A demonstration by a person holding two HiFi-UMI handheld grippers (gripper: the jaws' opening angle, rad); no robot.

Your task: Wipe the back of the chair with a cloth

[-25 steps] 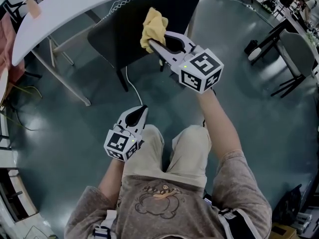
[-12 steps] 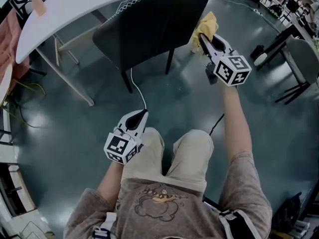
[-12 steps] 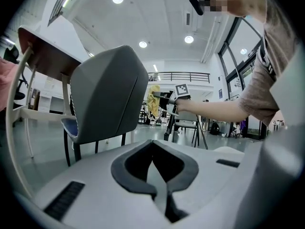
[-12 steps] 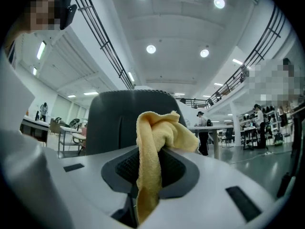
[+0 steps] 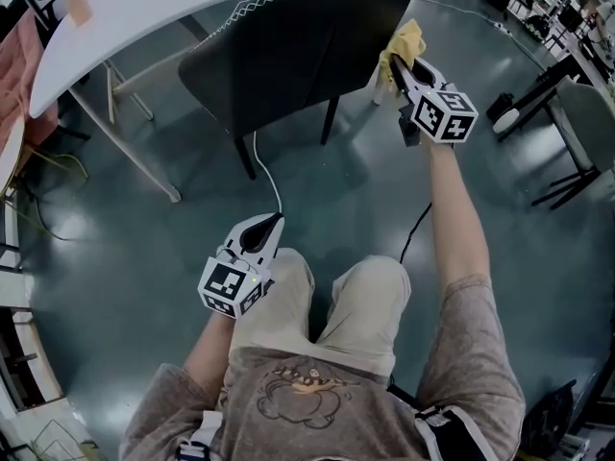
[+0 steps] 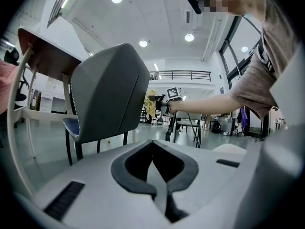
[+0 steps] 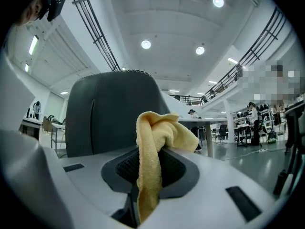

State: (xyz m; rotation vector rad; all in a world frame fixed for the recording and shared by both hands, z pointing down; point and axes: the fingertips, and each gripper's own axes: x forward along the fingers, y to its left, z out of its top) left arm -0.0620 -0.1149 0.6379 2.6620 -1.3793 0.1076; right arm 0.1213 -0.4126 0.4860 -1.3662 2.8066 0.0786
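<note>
Wiping well from here, I judge, means sweeping leftward from the right claw across the broad dark chair back. That panel stands ahead and to the left of this claw, so flat, overlapping passes with steady pressure should cover it, ending along the stitched upper rim. A white table lies beyond the chair, farther from the claw, and need not be touched.

The yellow cloth is pinched between the right claw's jaws. Its bunched end rises above and ahead of them, level with the chair back's right edge; whether it touches there I cannot tell. Leading with that bunch, and not the hard jaw tips, would spare the surface.

The left claw has its jaws together with nothing between them. It hangs low by the person's thigh, with the chair well ahead of it.

No brand or readable lettering shows. The marker cube behind the right claw carries only black-and-white squares, and the shirt a drawn figure.
</note>
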